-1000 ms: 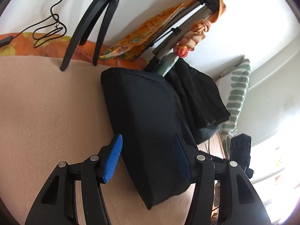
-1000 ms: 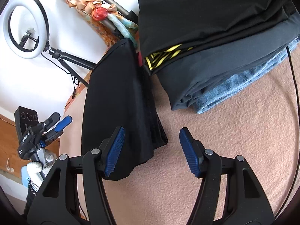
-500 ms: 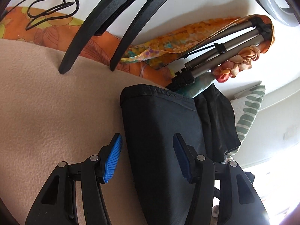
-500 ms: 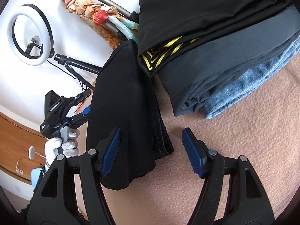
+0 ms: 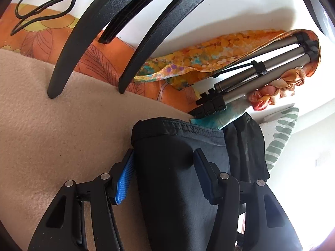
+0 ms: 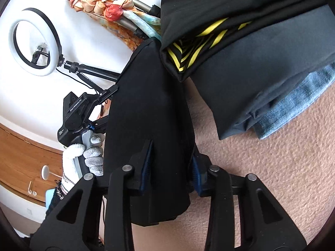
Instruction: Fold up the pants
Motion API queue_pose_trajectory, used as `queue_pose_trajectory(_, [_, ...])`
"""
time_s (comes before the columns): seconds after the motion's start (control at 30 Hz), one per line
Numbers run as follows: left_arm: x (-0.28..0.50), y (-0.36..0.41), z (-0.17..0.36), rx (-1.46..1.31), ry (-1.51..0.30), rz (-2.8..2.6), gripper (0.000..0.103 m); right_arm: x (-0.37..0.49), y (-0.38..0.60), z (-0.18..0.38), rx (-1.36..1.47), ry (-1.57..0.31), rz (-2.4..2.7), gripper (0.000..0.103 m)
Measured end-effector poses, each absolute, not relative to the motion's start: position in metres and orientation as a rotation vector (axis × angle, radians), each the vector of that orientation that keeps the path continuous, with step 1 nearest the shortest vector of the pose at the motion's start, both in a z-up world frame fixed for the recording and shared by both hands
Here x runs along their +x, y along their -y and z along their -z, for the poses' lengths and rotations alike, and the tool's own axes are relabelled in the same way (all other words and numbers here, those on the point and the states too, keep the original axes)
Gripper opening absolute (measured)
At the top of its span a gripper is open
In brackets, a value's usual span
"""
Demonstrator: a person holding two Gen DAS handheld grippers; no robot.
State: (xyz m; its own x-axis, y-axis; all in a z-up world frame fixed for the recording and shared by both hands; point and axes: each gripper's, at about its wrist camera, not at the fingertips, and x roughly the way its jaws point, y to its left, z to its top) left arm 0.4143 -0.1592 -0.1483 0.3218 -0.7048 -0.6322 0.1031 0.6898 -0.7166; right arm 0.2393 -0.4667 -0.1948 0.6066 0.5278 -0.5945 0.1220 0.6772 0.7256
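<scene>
Lying on the beige blanket [image 5: 52, 138], the folded black pants [image 5: 173, 188] form a long dark bundle that runs from 6 o'clock up toward 12 in both wrist views. My left gripper [image 5: 163, 177] straddles one end of it: the light blue pad at 9 o'clock sits right against the fabric's edge and the other pad rests on top of the cloth, but I cannot tell whether they are actually pinching. My right gripper [image 6: 170, 167] is at the other end with its jaws closing, the bundle between them and both pads [image 6: 146, 167] already pressed into the black fabric [image 6: 150, 115].

Just past the pants at 1 o'clock in the right view, a stack of folded clothes [image 6: 251, 52] crowds the bundle's far corner: black on top with a yellow-striped piece, grey below, blue denim at the bottom. It touches the pants near their upper end. At 9 o'clock there I see a gloved hand [image 6: 83, 159] gripping the other tool's handle, and a ring light [image 6: 35, 41] at 10 o'clock.

In the left view, black tripod legs [image 5: 94, 37] stand on the blanket at 11 o'clock, near the pants' hem. A folded silver tripod [image 5: 261, 71], draped in an orange scarf [image 5: 199, 56], lies at 1 o'clock, its foot just beside the hem. A striped cushion [image 5: 280, 133] sits at 3 o'clock.
</scene>
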Motion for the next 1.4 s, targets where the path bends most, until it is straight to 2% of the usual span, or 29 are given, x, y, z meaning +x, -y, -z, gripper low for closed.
queue_pose_trajectory(0.13, [0.414,0.162,0.148,-0.635,-1.127,0.553,0.052,0.236,0.460,0.189,0.767,-0.905,-0.256,0.023])
queue_pose_trajectory(0.4, [0.411,0.167,0.138,-0.559,-1.089,0.549,0.031,0.230,0.437,0.160,0.567,-0.864,-0.197,0.012])
queue_pose_trajectory(0.6, [0.402,0.170,0.117,-0.536,-1.042,0.579,0.023,0.221,0.422,0.137,0.440,-0.822,-0.178,0.010])
queue_pose_trajectory(0.97, [0.374,0.182,0.065,-0.488,-0.960,0.642,0.020,0.191,0.398,0.101,0.295,-0.775,-0.193,0.008])
queue_pose_trajectory(1.4, [0.355,0.229,-0.014,-0.428,-0.814,0.780,0.020,0.144,0.422,0.037,0.194,-0.638,-0.141,0.008])
